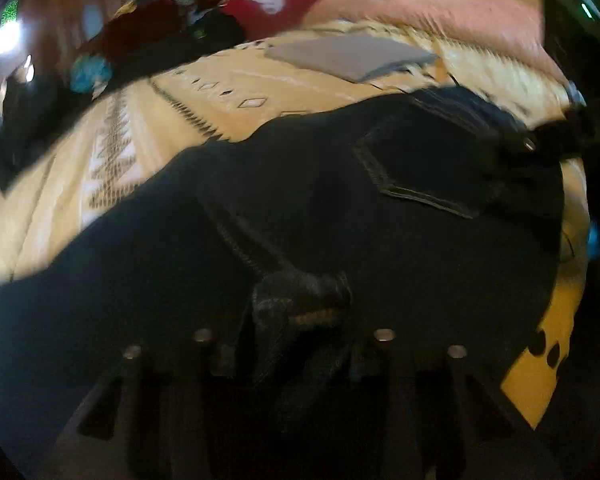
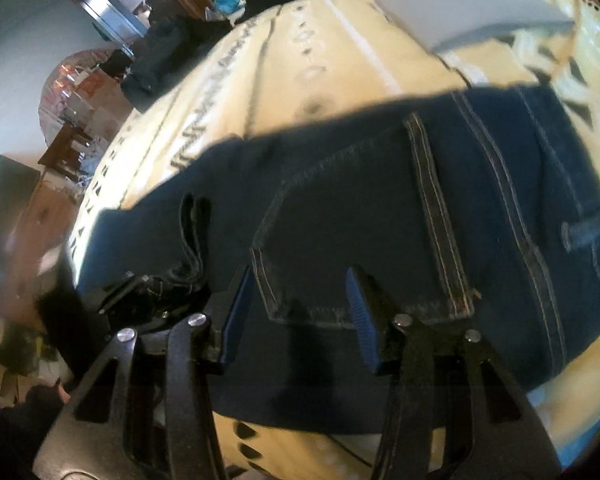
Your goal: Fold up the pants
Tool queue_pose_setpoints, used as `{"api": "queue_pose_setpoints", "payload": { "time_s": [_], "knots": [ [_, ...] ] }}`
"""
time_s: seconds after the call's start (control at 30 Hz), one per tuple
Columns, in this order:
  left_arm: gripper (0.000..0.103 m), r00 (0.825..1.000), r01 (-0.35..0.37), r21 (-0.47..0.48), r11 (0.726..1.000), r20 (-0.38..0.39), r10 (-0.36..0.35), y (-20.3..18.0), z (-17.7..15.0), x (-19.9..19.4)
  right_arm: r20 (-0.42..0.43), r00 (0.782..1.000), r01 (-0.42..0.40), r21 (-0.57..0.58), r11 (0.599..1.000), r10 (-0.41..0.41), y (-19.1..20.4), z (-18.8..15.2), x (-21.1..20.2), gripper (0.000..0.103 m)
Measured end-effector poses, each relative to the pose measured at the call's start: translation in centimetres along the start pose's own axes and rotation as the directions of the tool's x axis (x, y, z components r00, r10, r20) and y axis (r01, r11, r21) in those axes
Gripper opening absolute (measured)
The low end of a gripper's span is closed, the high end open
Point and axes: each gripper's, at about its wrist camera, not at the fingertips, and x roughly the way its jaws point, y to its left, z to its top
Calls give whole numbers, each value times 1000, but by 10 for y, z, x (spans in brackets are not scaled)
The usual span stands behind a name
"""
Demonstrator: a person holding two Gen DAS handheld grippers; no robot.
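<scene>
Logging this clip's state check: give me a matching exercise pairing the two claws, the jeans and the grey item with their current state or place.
Column 1:
1. left claw
2. right claw
3. dark blue denim jeans
4. flat grey folded cloth

Column 2:
A. open above the back pocket
B. lying apart, farther up the cream patterned bedspread
C. shut on a bunch of denim
D. spread on the bedspread

Pairs: 1-C, 2-A, 3-D, 4-B
</scene>
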Motion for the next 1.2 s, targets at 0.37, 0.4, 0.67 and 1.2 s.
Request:
{"api": "queue_pose_setpoints", "payload": {
  "time_s": [0.37, 0.4, 0.67, 1.2],
  "knots": [
    [69, 986, 108, -416, 903, 161, -43, 101, -38, -121, -65, 967, -253, -246, 936, 244, 78, 10, 27, 38],
    [69, 985, 89, -476, 875, 175, -5, 121, -46, -134, -88, 961, -275, -270, 923, 261, 88, 7, 35, 33],
    [69, 946, -118, -766, 632, 106, 306, 237, -150, -230, -200, 970, -205, -386, 899, 135, 106, -30, 69, 31],
    [71, 999, -36, -622, 782, -24, 27, 199, -189, -157, -92, 995, -27, -570, 821, -31, 145, -50, 83, 38]
  ]
}}
